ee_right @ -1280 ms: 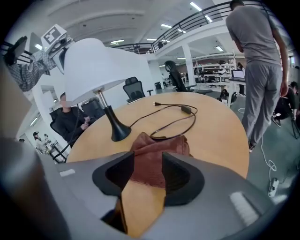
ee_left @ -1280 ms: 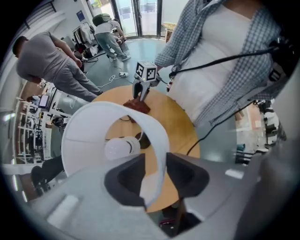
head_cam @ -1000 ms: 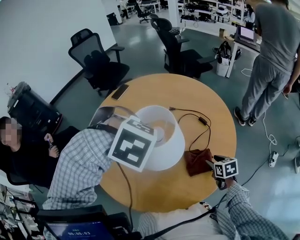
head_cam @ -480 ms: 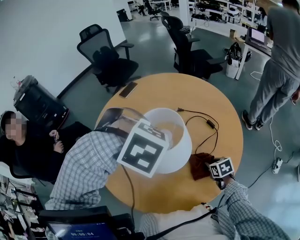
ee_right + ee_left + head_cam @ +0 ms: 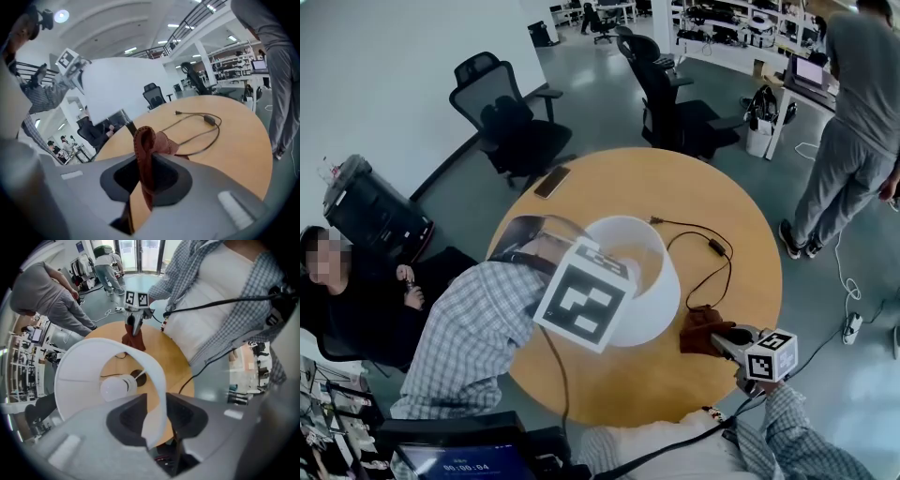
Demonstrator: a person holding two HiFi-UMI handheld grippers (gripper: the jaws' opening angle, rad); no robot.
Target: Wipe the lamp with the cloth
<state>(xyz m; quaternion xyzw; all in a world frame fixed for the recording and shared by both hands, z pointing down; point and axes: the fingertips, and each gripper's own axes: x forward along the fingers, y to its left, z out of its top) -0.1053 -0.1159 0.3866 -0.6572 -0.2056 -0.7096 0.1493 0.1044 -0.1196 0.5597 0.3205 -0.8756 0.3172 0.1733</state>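
Note:
A white lamp with a drum shade (image 5: 649, 281) stands on the round wooden table (image 5: 722, 187); its bulb (image 5: 117, 386) shows inside the shade. My left gripper (image 5: 157, 420) points straight down and is shut on the shade's near rim (image 5: 158, 394), under its marker cube (image 5: 584, 295). A brown cloth (image 5: 701, 330) hangs bunched just right of the shade, off the tabletop. My right gripper (image 5: 724, 339) is closing on it, and a fold of cloth (image 5: 144, 140) stands pinched between the jaws. The left gripper view also shows the right gripper (image 5: 135, 324) holding the cloth (image 5: 133, 339).
A black power cable with an inline switch (image 5: 705, 246) loops across the table behind the cloth. A phone (image 5: 551, 181) lies at the far left edge. Office chairs (image 5: 511, 122) stand beyond the table, a person sits at left, and another stands at right (image 5: 853, 122).
The right gripper's jaws have closed on the cloth and lifted it from the table, bunching it up. The left gripper has kept its hold on the shade.

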